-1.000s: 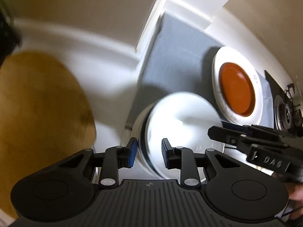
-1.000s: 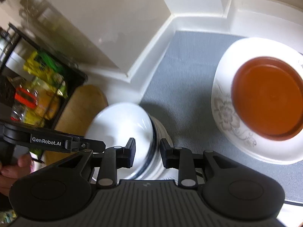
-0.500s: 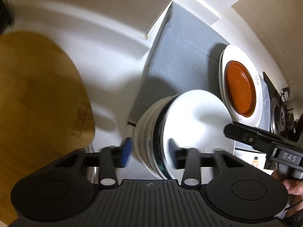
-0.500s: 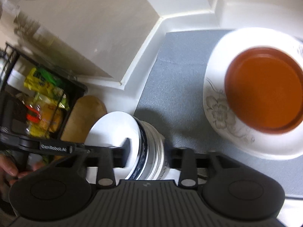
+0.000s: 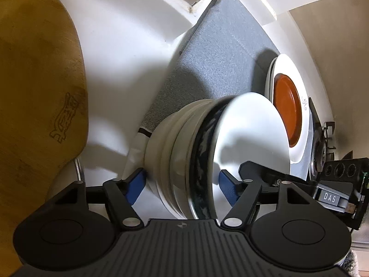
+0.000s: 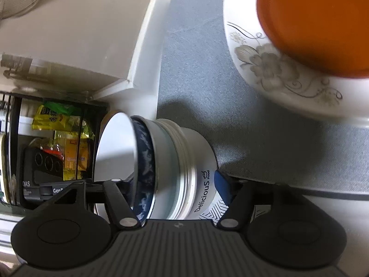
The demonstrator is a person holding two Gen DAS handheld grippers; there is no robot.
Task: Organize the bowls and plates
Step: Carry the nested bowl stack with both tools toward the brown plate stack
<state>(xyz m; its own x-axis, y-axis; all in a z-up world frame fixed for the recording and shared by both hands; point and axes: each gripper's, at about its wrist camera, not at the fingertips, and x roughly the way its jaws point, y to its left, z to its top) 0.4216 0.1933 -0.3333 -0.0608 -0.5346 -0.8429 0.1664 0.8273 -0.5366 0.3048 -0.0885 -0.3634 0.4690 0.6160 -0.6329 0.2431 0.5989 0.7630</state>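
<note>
A stack of nested bowls (image 5: 184, 152), white with one blue-patterned bowl and a white bowl on top, stands at the near edge of the grey mat (image 5: 216, 53). My left gripper (image 5: 182, 182) is open, its blue pads either side of the stack. My right gripper (image 6: 175, 184) is open around the same stack (image 6: 170, 161) from the opposite side; its left pad is hidden behind the bowls. An orange plate (image 5: 288, 108) lies on a white floral plate (image 6: 276, 69) further along the mat.
A wooden cutting board (image 5: 34, 92) lies on the white counter left of the stack. A black wire rack with yellow and green packets (image 6: 60, 133) stands beyond the bowls. A stove burner (image 5: 320, 159) is at the right past the plates.
Both grippers opened wide and moved in lower and closer, so their fingers now straddle the bowl stack from opposite sides. The stack looks larger and is seen more from the side.
</note>
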